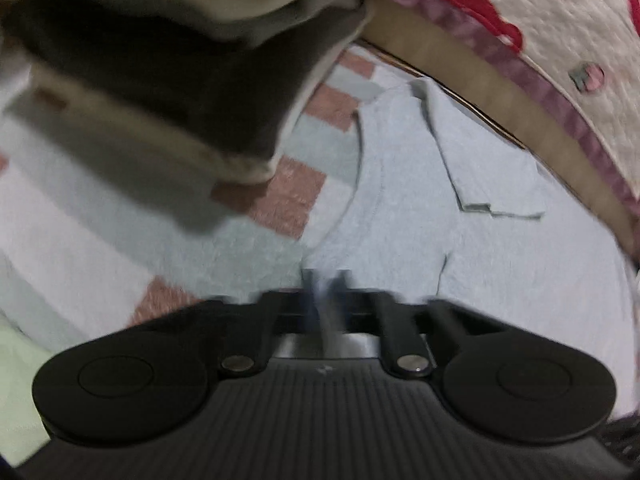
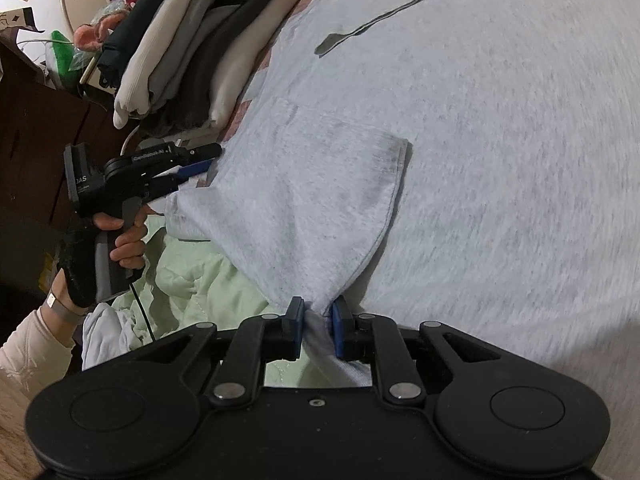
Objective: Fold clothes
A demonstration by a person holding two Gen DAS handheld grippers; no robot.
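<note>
This was a home, most likely a bedroom. A quilted pale-green bedspread (image 2: 188,280) lay at 7 o'clock in the right wrist view, and a stack of folded clothes (image 2: 200,48) sat at 11 o'clock. A quilted cream cover with red patches (image 1: 540,20) filled 1 o'clock in the left wrist view, above a checked pink-and-grey blanket (image 1: 280,200). Dark wooden furniture (image 2: 36,132) stood at 9 o'clock, with household clutter above it.

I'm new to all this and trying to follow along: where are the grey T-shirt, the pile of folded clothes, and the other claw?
grey T-shirt (image 2: 480,140): right wrist view, on its flat body.
pile of folded clothes (image 2: 192,52): right wrist view, on its stacked folded edges.
left claw (image 2: 208,156): right wrist view, at its shut fingertips.
</note>
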